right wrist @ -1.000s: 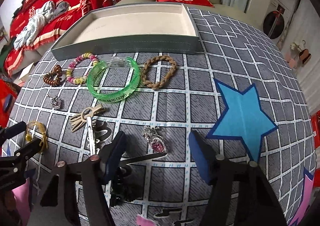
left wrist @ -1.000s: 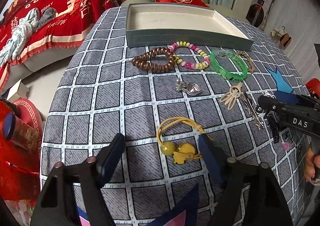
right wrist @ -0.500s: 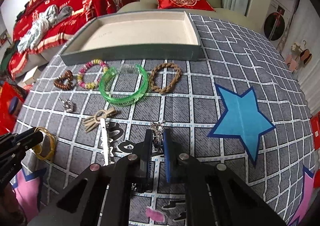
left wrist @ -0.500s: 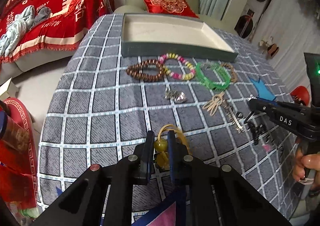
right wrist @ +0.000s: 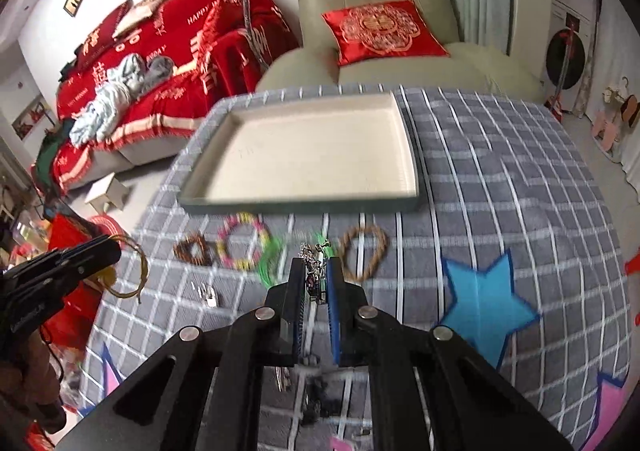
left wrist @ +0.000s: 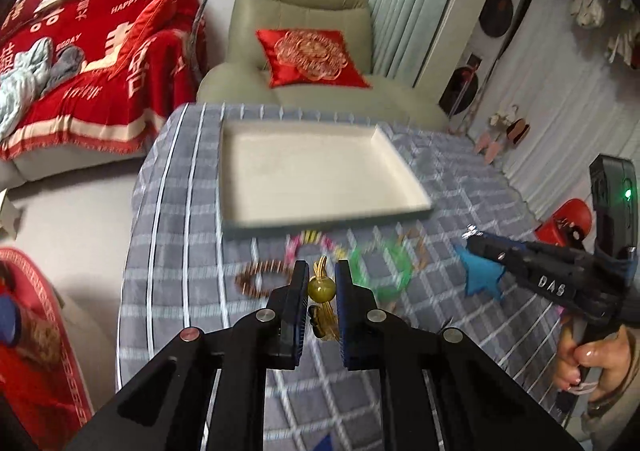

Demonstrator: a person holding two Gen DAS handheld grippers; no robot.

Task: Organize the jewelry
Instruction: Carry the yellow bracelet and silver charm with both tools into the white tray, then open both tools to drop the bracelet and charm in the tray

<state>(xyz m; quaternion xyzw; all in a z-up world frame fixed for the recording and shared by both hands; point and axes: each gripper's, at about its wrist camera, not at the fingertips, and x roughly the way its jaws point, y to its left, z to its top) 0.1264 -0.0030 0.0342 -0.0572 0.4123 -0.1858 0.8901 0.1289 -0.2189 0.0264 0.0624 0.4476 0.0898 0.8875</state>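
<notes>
Currently your left gripper point(left wrist: 322, 287) clamps the yellow hair tie point(left wrist: 321, 288), your right gripper point(right wrist: 316, 283) the brooch point(right wrist: 313, 280); tray point(left wrist: 256, 225) at twelve o'clock of both, right slightly nearer.

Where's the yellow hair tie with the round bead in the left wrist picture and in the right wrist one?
Left wrist: yellow hair tie at lower centre, its bead pinched between the left tongs.
Right wrist: at the left edge, its loop hanging from the left tongs.
Shared landmark: the cream tray beyond the bracelets.
</notes>
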